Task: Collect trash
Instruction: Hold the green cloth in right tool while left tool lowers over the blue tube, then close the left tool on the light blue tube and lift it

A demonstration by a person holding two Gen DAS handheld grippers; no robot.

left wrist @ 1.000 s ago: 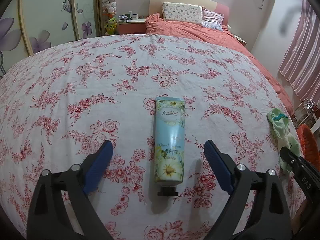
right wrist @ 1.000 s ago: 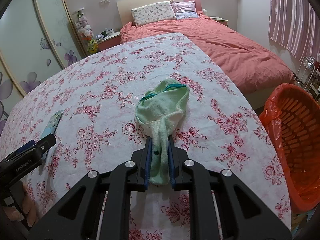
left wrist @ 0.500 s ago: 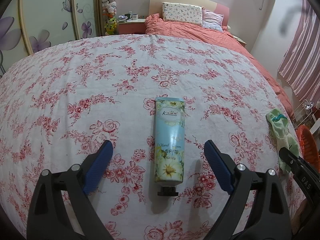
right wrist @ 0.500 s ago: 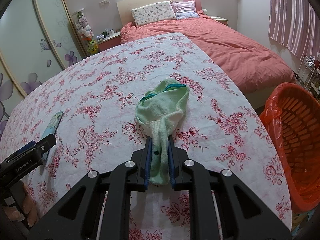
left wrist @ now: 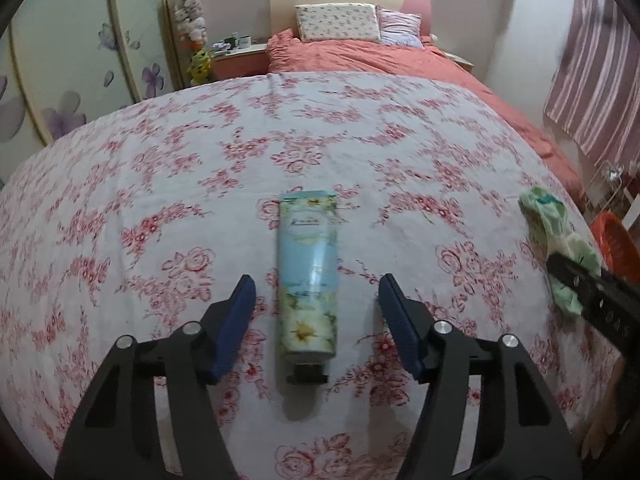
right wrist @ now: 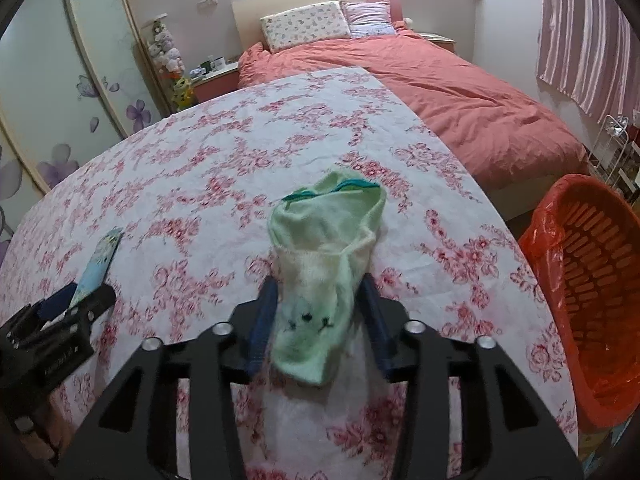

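A light blue hand-cream tube [left wrist: 308,276] with a black cap lies on the floral tablecloth [left wrist: 160,184], between the open fingers of my left gripper [left wrist: 316,292], cap end toward me. A pale green sock [right wrist: 326,276] lies on the cloth between the fingers of my right gripper [right wrist: 318,300], which stand apart on either side of it. The sock also shows at the right edge of the left wrist view [left wrist: 556,236]. The tube shows at the left of the right wrist view [right wrist: 98,264].
An orange basket lined with a red bag [right wrist: 592,300] stands on the floor off the table's right edge. A bed with a pink cover [right wrist: 460,92] lies beyond the table. A wardrobe with flower doors [left wrist: 68,72] is at the left.
My right gripper has opened and the sock now lies loose between its fingers. My left gripper's fingers have closed in somewhat around the tube.
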